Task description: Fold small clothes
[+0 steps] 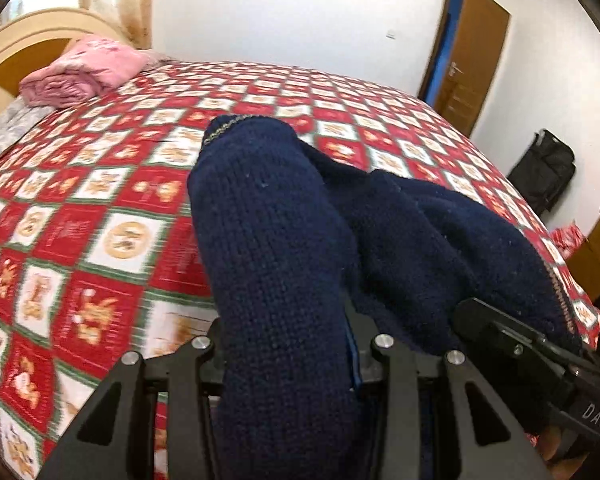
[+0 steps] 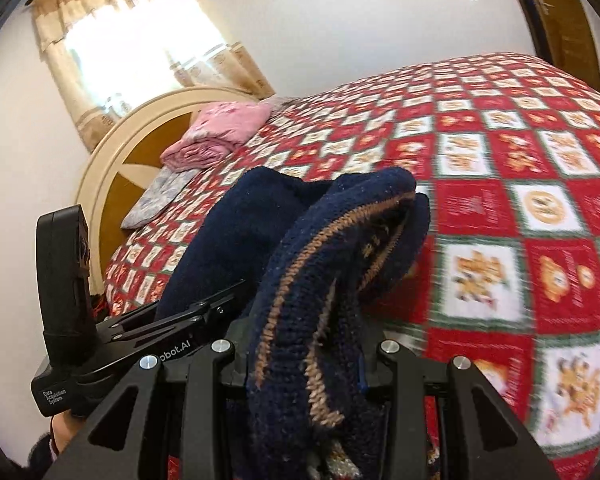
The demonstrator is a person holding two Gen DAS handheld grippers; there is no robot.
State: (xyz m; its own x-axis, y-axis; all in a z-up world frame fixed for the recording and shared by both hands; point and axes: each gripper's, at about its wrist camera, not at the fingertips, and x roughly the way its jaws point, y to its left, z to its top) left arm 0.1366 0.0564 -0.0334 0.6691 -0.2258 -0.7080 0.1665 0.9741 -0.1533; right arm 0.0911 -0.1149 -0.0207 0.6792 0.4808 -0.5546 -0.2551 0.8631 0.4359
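Note:
A navy knitted sweater (image 1: 268,208) is lifted above the red patterned bedspread (image 1: 100,240) and hangs in a bunch between both grippers. In the left wrist view my left gripper (image 1: 288,360) is shut on one thick fold, which drapes over and hides its fingertips. The right gripper (image 1: 500,336) is close by on the right, under the same garment. In the right wrist view my right gripper (image 2: 304,360) is shut on the sweater (image 2: 340,240) at an edge with tan trim. The left gripper (image 2: 188,316) shows at the left, gripping the navy cloth.
A folded pink cloth (image 1: 88,68) and a grey cloth (image 1: 8,132) lie by the headboard (image 2: 112,168). A brown door (image 1: 468,52), a black bag (image 1: 544,172) and a wooden cabinet (image 1: 596,252) stand beyond the bed's far side. A curtained window (image 2: 140,40) is behind the headboard.

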